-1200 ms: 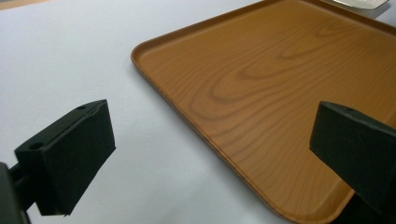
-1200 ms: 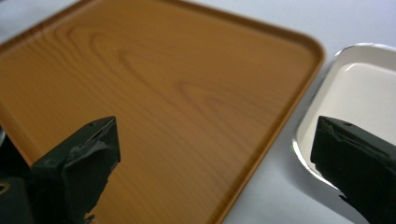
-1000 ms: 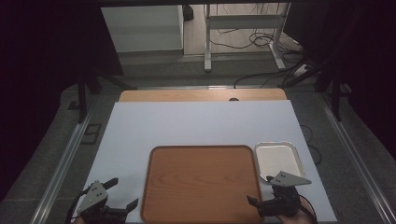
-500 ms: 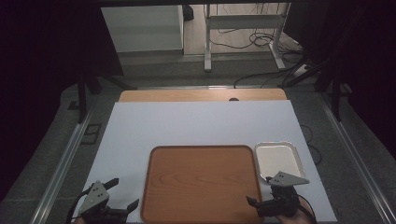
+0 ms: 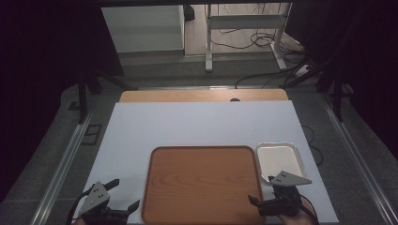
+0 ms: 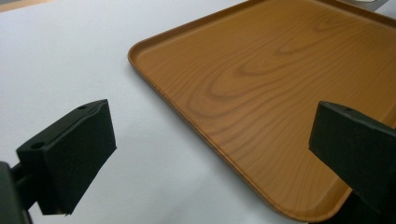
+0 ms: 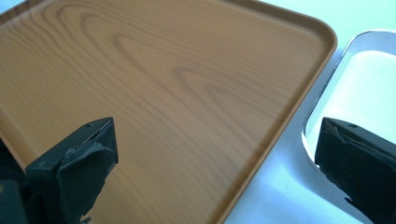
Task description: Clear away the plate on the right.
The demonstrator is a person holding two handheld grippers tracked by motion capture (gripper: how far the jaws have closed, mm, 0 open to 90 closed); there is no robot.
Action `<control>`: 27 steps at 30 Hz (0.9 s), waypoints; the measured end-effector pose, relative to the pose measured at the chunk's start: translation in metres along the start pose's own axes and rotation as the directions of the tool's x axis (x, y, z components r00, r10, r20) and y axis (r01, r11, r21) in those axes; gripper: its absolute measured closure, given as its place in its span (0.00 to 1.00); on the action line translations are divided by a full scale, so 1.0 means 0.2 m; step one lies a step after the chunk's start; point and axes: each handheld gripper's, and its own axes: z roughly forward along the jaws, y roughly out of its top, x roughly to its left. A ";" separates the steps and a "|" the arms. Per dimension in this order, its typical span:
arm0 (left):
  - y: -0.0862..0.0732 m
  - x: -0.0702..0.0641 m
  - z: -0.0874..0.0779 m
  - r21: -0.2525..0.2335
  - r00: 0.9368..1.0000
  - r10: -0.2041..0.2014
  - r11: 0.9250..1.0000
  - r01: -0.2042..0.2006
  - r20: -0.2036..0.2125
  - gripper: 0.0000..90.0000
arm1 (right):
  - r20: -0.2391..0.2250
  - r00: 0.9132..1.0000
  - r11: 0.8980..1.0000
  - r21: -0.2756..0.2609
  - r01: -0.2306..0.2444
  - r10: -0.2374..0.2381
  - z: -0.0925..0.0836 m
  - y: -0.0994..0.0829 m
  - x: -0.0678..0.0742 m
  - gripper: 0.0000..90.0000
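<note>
At the near edge of the table, both grippers sit low, one either side of the wooden tray [image 5: 202, 183], w/ nothing held. Left gripper [image 5: 121, 207] is by the tray's near-left corner, jaws spread wide; in the left gripper view the tray's rounded corner [image 6: 140, 49] lies ahead btwn the two black jaws, and the right-hand jaw already overlaps the tray's near rim. Right gripper [image 5: 263, 205] is at the near-right corner, jaws also well apart; its own view has one jaw over the tray floor [image 7: 163, 93] and the other over the small metal tray [image 7: 369, 88] next door. Judgement: this symmetric stance, one gripper per near corner, looks like a set-up for a two-handed grab of the tray's rim, probably to lift or shift it. Jaws wide bc the rim needs to slide in btwn them.

Tray itself: rectangular, rounded corners, low raised lip, orange-brown wood-grain finish, glossy, nothing on it. It lies flat on the white sheet [image 5: 187, 126] covering the table, near-centre, close to the near edge. The small metal tray [image 5: 280, 159] sits just beside the wooden tray's right side, toward its far-right corner; a thin strip of white sheet shows btwn them in the right gripper view, so prob not touching.
</note>
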 end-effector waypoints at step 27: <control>0.00 0.00 0.00 0.000 1.000 0.004 1.000 -0.004 0.011 0.00 | 0.061 0.997 0.999 -0.037 -0.039 0.042 -0.02 0.04 -0.13 0.00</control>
